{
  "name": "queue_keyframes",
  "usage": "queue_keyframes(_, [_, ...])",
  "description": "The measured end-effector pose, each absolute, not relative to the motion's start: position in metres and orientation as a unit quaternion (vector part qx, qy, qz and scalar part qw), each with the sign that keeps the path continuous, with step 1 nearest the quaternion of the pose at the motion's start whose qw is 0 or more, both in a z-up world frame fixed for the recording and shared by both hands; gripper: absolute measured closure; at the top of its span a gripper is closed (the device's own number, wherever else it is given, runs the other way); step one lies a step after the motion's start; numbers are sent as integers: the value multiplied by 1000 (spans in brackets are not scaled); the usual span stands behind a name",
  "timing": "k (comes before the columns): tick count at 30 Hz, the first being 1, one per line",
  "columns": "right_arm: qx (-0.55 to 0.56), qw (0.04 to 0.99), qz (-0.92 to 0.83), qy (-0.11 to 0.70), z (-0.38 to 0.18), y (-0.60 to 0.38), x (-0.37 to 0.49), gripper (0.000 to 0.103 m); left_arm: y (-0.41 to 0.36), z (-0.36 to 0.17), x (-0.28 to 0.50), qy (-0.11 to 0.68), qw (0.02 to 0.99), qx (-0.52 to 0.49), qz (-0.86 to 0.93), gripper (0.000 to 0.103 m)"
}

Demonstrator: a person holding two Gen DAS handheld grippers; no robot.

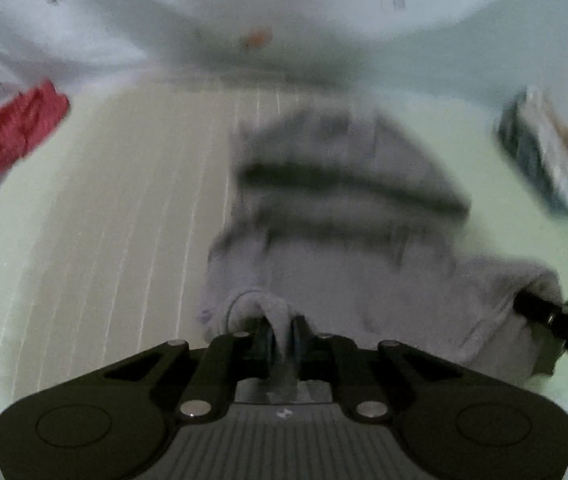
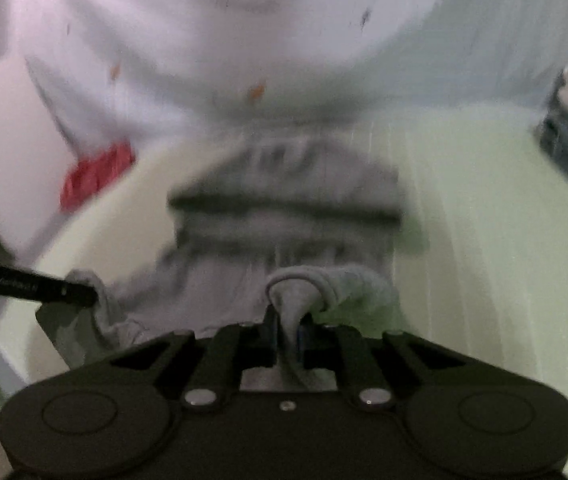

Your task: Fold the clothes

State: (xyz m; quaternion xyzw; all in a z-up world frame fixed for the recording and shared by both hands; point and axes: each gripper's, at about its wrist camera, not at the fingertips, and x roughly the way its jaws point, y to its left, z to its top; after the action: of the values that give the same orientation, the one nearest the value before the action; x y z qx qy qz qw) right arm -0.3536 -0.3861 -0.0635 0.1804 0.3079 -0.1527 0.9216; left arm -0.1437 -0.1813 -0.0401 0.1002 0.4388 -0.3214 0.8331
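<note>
Left gripper (image 1: 282, 344) is pinched on a bunched near corner of the grey garment (image 1: 336, 220), and right gripper (image 2: 288, 334) is pinched on the other near corner, so the near edge hangs between them. The garment runs forward from both grippers across the pale green bed (image 1: 84, 208), its dark stripes lying crosswise. Both hands hold equally near; in my judgement the fold must carry this edge straight ahead toward the far hem.
</note>
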Motion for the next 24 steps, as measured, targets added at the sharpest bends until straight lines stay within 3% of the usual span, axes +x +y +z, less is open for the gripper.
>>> queue_keyframes(13, [234,931,-170,222,-46,-460,-303,94,-230,-6,-76,374,873,24,-313,92])
queue_keyframes(18, [249,926,-188,212,-55,-500,-260,93,-260,-39,-32,407,861,29,-303,92])
queue_keyframes(24, [301,888,-210,279,-107,-537,-208,92,-296,-82,21,448,845,36,-291,92])
